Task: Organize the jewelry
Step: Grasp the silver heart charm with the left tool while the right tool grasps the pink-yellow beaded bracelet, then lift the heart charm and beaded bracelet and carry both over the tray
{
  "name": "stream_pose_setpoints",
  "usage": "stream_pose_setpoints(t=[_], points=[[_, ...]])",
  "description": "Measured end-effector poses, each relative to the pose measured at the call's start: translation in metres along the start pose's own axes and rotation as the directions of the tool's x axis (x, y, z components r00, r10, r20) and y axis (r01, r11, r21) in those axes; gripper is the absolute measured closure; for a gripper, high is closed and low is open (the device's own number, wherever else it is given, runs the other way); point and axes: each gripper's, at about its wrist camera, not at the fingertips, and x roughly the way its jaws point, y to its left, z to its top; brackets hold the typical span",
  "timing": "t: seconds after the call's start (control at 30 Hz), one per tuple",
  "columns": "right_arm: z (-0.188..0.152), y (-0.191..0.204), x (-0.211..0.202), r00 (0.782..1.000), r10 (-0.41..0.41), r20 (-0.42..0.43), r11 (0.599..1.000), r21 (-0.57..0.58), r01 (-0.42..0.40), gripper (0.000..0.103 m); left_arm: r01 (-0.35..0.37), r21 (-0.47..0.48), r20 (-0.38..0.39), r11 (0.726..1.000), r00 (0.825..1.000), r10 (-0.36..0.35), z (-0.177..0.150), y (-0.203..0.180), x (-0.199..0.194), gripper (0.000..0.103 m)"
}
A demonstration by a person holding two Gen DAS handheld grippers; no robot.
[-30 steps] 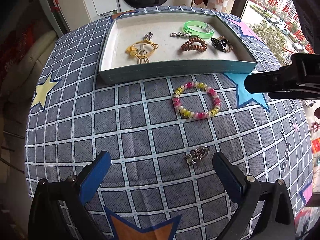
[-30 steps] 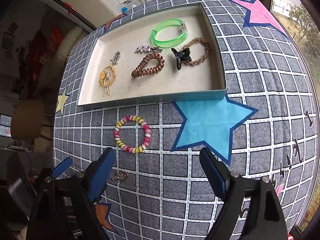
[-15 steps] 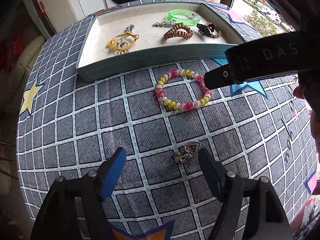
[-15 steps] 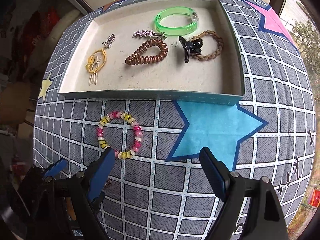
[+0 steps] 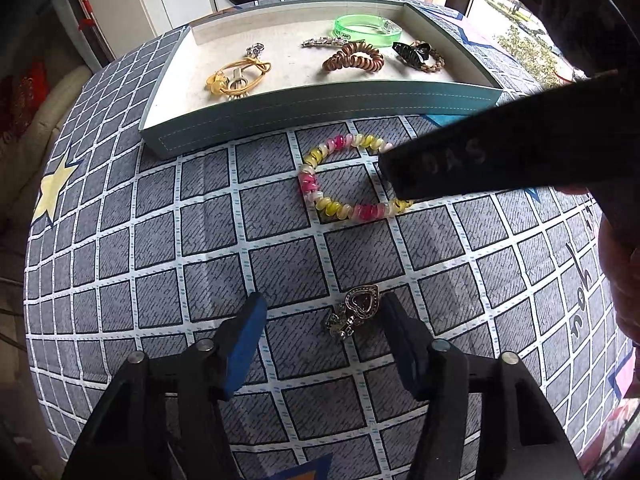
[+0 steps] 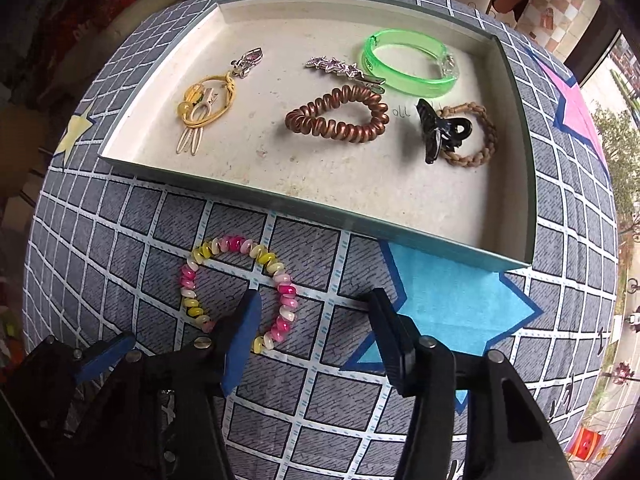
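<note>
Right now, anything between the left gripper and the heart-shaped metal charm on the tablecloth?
Nothing visible. The heart-shaped metal charm lies on the cloth between the open left gripper fingers, nearer its right finger. The right gripper's black finger sits farther off, over the pink-and-yellow beaded bracelet.

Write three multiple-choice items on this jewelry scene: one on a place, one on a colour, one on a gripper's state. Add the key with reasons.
1. Where is the beaded bracelet?
A. in the tray
B. on the cloth before the tray
C. held up in the air

2. What colour is the bangle in the tray?
A. green
B. red
C. white

3. How is the left gripper?
A. open around the heart charm
B. shut on the bracelet
C. shut and empty

Key: B, it lies on the checked tablecloth; A, clear green plastic; A, its fingers stand apart on either side of the charm.
</note>
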Motion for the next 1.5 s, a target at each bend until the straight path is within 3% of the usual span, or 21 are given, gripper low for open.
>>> stream_pose_setpoints(t=[0.07, 0.1, 0.2, 0.23, 0.33, 0.37, 0.7, 1.23, 1.5], points=[[-0.002, 0.005, 0.002, 0.999, -0.037, 0.002, 0.999, -0.040, 0.037, 0.047, 0.005, 0.007, 0.006, 1.000, 1.000, -0.005, 0.000, -0.001, -0.001, 0.046], [-0.003, 0.008, 0.002, 0.999, -0.038, 0.009, 0.998, -0.052, 0.039, 0.051, 0.008, 0.011, 0.008, 1.000, 1.000, -0.008, 0.000, -0.002, -0.002, 0.055], [-0.004, 0.011, 0.001, 0.999, -0.037, 0.009, 0.997, -0.069, 0.037, 0.060, 0.014, 0.009, 0.008, 1.000, 1.000, -0.014, -0.002, -0.001, -0.004, 0.072], [-0.005, 0.012, 0.001, 0.999, -0.033, 0.007, 0.997, -0.076, 0.034, 0.063, 0.027, -0.002, 0.005, 1.000, 1.000, -0.027, -0.001, 0.001, -0.004, 0.073], [-0.008, 0.020, 0.000, 1.000, -0.024, 0.005, 0.995, -0.101, 0.024, 0.090, 0.071, -0.062, -0.006, 0.996, 0.997, -0.072, 0.000, 0.013, -0.006, 0.073], [-0.009, 0.021, 0.000, 1.000, -0.022, 0.005, 0.995, -0.102, 0.023, 0.093, 0.076, -0.077, -0.006, 0.994, 0.997, -0.077, 0.000, 0.016, -0.008, 0.073], [-0.018, -0.015, -0.016, 0.995, 0.096, 0.013, 0.994, 0.052, -0.097, 0.093, 0.098, -0.150, 0.011, 0.984, 0.995, -0.098, 0.001, 0.043, -0.021, 0.073], [-0.037, -0.041, -0.059, 0.987, 0.150, 0.061, 0.978, 0.138, -0.157, 0.093, 0.093, -0.128, 0.070, 0.987, 0.994, -0.085, 0.029, 0.043, -0.041, 0.073], [-0.030, -0.054, -0.076, 0.981, 0.163, 0.101, 0.969, 0.168, -0.179, 0.093, 0.090, -0.111, 0.095, 0.990, 0.992, -0.080, 0.039, 0.044, -0.049, 0.073]])
